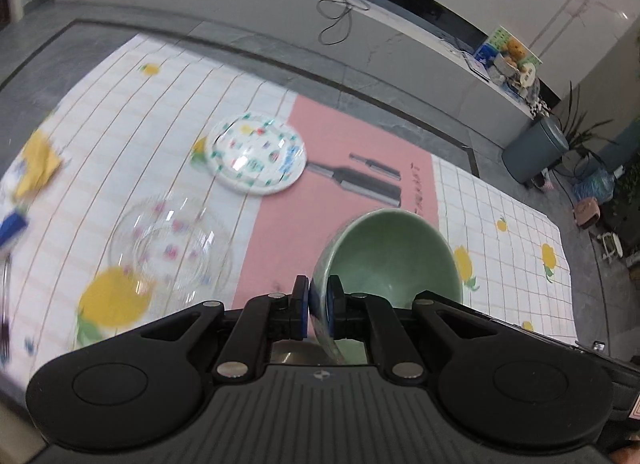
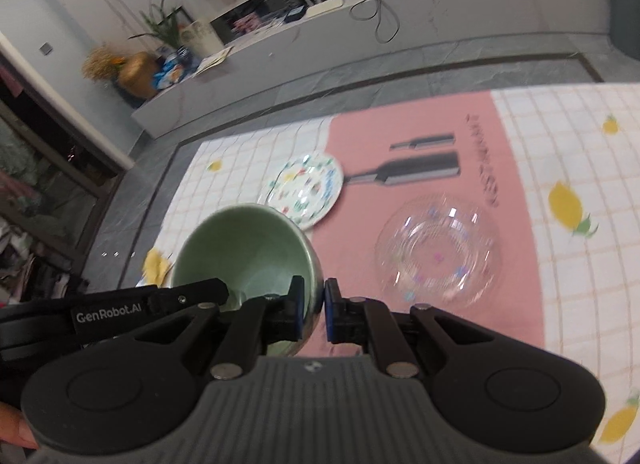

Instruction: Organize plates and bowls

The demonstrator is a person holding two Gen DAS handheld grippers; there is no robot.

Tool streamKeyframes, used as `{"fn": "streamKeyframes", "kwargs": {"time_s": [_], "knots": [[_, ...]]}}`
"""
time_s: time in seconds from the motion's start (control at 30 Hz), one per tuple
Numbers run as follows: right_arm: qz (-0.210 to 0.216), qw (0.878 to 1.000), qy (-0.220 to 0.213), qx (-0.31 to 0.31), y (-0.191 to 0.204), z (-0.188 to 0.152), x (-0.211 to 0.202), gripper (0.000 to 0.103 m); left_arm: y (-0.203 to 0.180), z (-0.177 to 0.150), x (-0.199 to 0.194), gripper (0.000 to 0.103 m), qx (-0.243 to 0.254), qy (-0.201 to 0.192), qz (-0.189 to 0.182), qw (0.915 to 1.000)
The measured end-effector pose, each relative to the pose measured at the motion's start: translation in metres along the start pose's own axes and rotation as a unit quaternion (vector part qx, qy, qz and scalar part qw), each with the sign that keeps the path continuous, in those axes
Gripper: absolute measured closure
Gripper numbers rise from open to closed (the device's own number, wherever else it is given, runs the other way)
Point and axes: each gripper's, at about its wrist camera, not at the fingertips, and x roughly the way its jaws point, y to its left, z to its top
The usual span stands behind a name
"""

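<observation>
I am gripping one green ceramic bowl with both tools at once: my left hand-held gripper is pinching the bowl's near wall between its blue pads, one pad outside and one inside, and my right hand-held gripper is clamping the opposite wall the same way. The bowl is hanging in the air above the pink panel of the tablecloth, tilted so its mouth is facing away from me. Below it, on the cloth-covered tabletop, a clear glass bowl with small coloured dots is sitting upright, and farther back a white plate with a colourful printed pattern is lying flat, apart from it. I am seeing motion blur across the cloth's left side.
</observation>
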Motion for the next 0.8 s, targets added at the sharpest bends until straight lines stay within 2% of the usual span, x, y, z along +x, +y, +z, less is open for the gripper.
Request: {"fn": "streamKeyframes", "kwargs": {"time_s": [0.37,0.53,0.8], "knots": [[0.002,0.999,0.040,-0.023,0.004,-0.068,-0.008,0.095,0.037,-0.068,-0.004,0.094,-0.061,0.025,-0.014,0.9977],[-0.006,0.998,0.061,-0.021,-0.002,-0.085,0.005,0.095,0.050,-0.085,0.009,0.094,-0.076,0.041,-0.015,0.9961],[-0.020,0.996,0.078,-0.023,-0.006,-0.091,0.022,0.095,0.051,-0.089,0.025,0.094,-0.070,0.052,0.003,0.9962]]}}
